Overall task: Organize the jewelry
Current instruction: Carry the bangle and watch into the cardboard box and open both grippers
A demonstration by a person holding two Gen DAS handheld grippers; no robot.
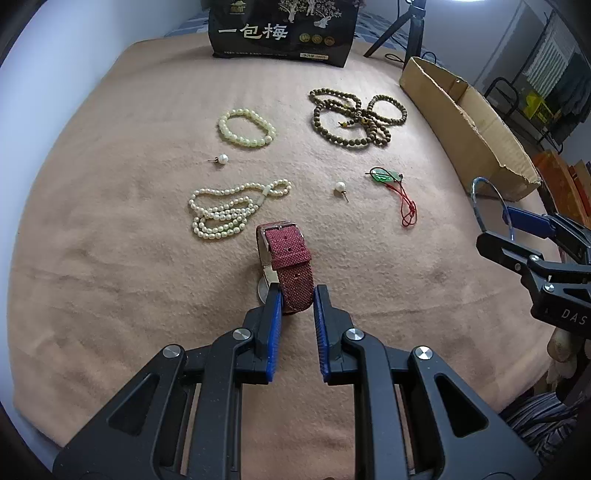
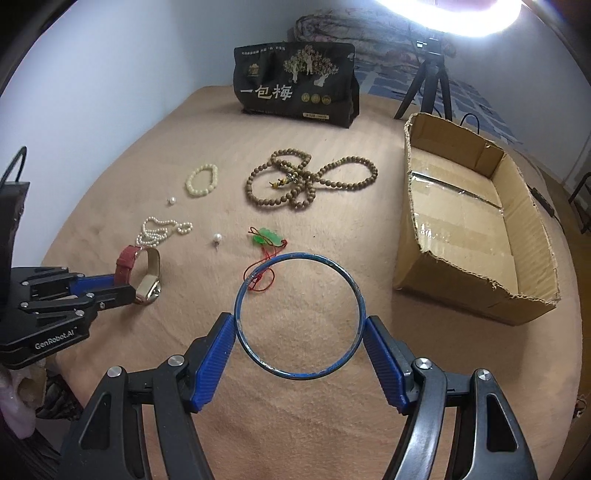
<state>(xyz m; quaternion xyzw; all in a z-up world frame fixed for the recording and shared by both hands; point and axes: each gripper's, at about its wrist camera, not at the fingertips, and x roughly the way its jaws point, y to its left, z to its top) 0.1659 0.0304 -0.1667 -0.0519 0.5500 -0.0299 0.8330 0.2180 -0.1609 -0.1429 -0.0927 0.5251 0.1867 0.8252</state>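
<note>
On the tan blanket (image 1: 110,258), in front of the black snack bag (image 1: 282,29), many pieces of jewelry are laid out. A red watch (image 1: 290,264) is seen nearest to the camera in the left wrist view, far from the bag. Its strap is held between the blue fingers of the left gripper (image 1: 298,301), which are closed on it from both sides. In the right wrist view the watch (image 2: 138,271) is seen with its gold face low by the blanket.

A thin blue bangle (image 2: 299,315) is held by the right gripper (image 2: 300,325). Its two fingers are pressed on the outside of the ring, one on each side, so the ring is gripped. It cannot be told if the bangle touches the blanket.

Closest to the bag, a long brown bead necklace (image 1: 352,116) is laid in loops. Next to it, also near the bag, a pale green bead bracelet (image 1: 246,128) is found. Farther from the bag, a white pearl necklace (image 1: 229,208) is piled up, just beside the watch. Two pearl earrings are seen apart: one earring (image 1: 221,159) by the bracelet, the other pearl earring (image 1: 340,187) more in the middle. A green pendant (image 1: 386,176) on a red cord is placed beside it.

To the right of the bag, an open cardboard box (image 2: 469,221) is set on the blanket. A black tripod (image 2: 428,88) is seen behind the box.
</note>
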